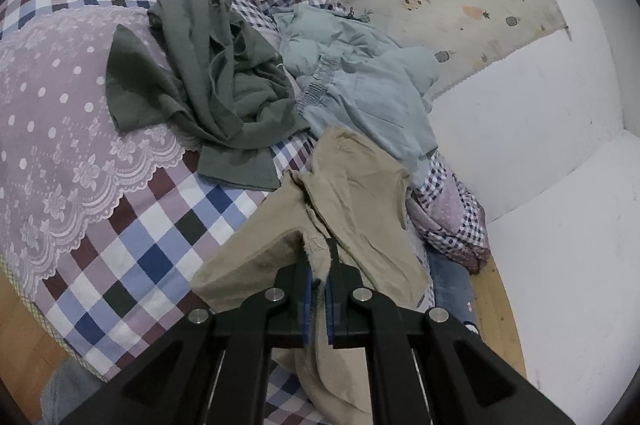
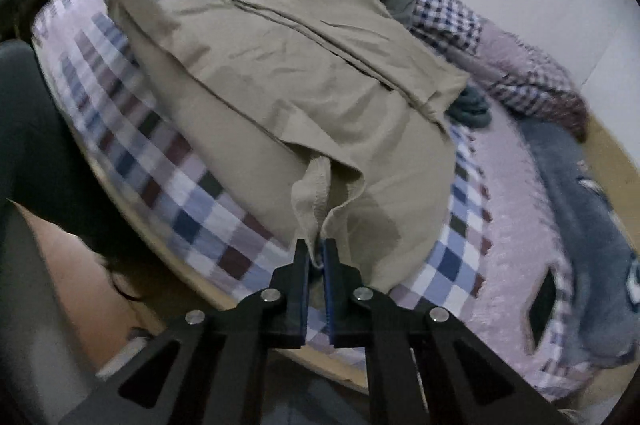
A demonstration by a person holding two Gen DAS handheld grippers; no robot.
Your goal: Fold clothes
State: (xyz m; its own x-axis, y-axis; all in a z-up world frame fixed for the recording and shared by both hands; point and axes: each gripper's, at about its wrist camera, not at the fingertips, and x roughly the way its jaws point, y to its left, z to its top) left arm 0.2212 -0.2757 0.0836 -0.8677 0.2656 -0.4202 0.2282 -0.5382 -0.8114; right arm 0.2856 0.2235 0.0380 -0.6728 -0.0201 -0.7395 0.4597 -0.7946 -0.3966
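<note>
I see a bed (image 1: 132, 237) with a checked cover, next to a white wall (image 1: 540, 129). On it lie a dark green top (image 1: 208, 93) and a pale blue garment (image 1: 360, 85), touching each other. Nearer to me is the tan garment (image 1: 352, 193), spread over the bed's edge. My left tool (image 1: 319, 281) is pinched tight on a bunched bit of it. My right tool (image 2: 316, 257) is pinched tight on its hem too.
</note>
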